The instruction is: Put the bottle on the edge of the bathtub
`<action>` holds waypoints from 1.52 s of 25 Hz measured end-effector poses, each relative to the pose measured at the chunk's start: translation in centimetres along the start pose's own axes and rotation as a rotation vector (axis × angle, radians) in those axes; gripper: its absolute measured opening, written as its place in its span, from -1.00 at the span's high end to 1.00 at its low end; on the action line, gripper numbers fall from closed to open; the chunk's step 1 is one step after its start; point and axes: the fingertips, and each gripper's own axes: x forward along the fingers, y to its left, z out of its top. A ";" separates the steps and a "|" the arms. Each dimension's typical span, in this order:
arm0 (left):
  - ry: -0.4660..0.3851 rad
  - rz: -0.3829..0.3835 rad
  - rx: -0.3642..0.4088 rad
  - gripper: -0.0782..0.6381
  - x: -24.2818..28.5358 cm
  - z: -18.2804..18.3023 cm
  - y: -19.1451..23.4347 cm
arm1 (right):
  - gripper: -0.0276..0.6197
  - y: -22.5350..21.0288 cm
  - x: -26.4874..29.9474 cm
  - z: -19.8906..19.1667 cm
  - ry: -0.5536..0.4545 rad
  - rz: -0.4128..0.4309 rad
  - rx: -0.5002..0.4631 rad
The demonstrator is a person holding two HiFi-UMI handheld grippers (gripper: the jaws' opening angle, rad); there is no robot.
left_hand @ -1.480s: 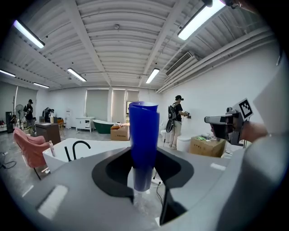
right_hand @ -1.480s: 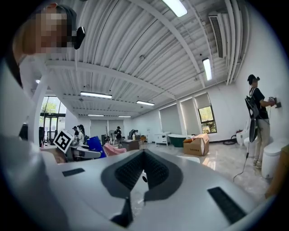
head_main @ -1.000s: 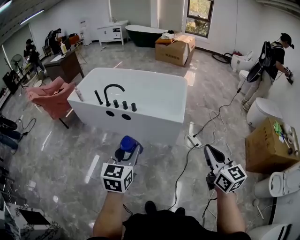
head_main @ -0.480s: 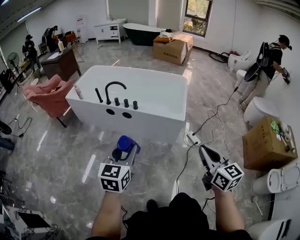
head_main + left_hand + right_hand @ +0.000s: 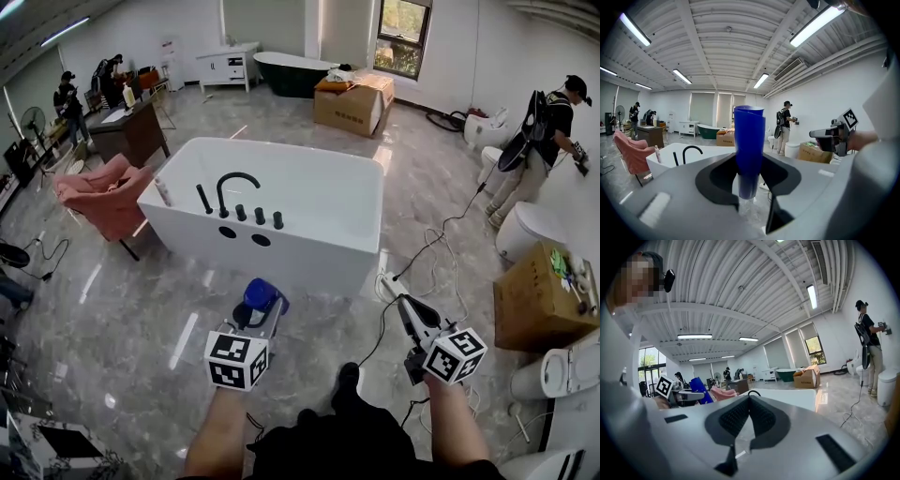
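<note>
Inside left claw (image 5: 263, 313), blue bottle (image 5: 258, 294)

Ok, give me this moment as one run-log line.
left tool: shut on blue bottle | right tool: shut, empty | bathtub: ahead, both tools short of it | step: blue bottle not yet on edge

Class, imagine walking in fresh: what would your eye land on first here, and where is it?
The white bathtub stands mid-floor, its black faucet on the near rim. In front of it, the left gripper is shut on a blue bottle; the right gripper beside it is shut and empty.
</note>
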 end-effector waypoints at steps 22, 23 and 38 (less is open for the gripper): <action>0.107 0.008 -0.024 0.34 18.5 3.3 -0.5 | 0.88 -16.6 10.7 -0.1 0.056 0.073 0.147; 0.107 0.004 -0.025 0.34 19.1 3.7 -0.9 | 0.88 -17.4 10.8 0.2 0.051 0.076 0.150; 0.105 -0.070 -0.013 0.34 26.9 5.8 -4.1 | 0.88 -24.8 10.7 0.3 0.015 0.036 0.238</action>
